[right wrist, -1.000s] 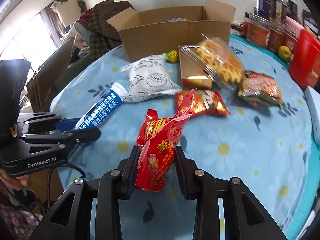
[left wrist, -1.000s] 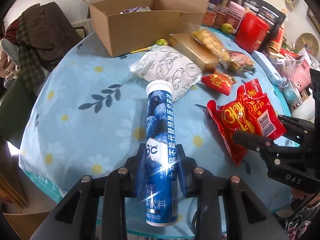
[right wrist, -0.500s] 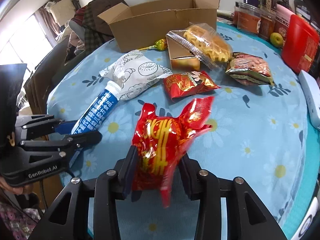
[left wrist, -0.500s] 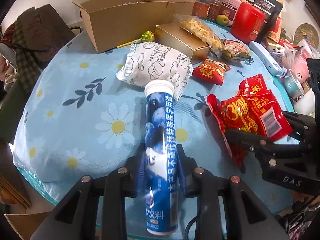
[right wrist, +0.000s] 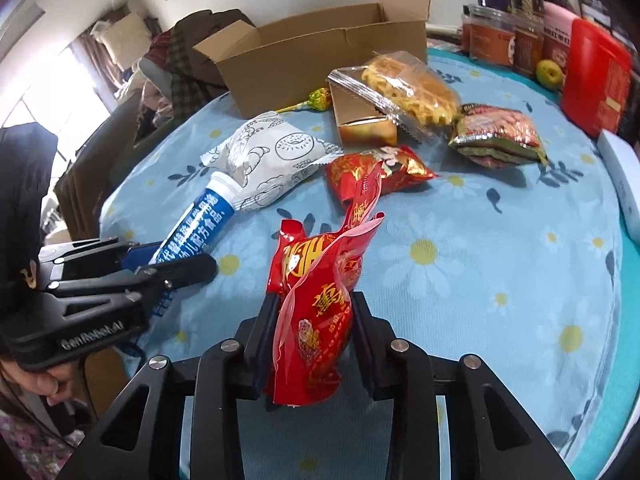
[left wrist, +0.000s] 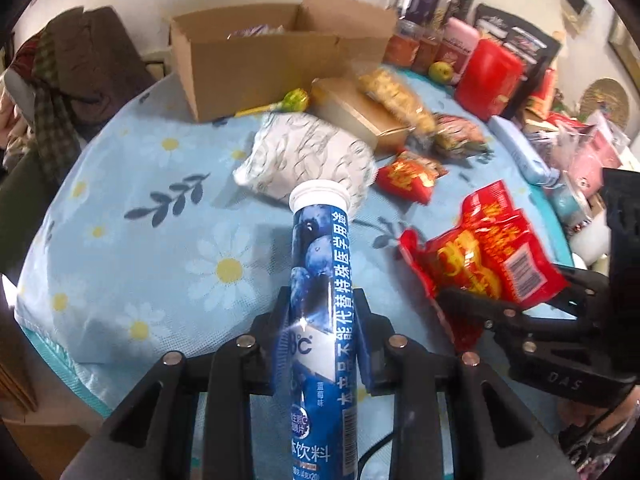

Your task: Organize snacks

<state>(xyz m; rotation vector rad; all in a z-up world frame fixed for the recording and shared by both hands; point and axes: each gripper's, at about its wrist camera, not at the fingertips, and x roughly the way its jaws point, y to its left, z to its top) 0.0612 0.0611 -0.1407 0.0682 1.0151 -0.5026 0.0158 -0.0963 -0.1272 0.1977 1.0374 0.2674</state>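
Gripping a blue drink tube [left wrist: 320, 320] crosswise between its pads, the left tool [left wrist: 320, 336] holds it above the table [left wrist: 160, 240], cap pointing forward. The right tool [right wrist: 314, 336] is clenched on a red snack bag [right wrist: 320, 296], which rises upright ahead.

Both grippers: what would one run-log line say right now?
left gripper: shut on blue white-capped tube | right gripper: shut on red foil snack bag | open cardboard box: not reached
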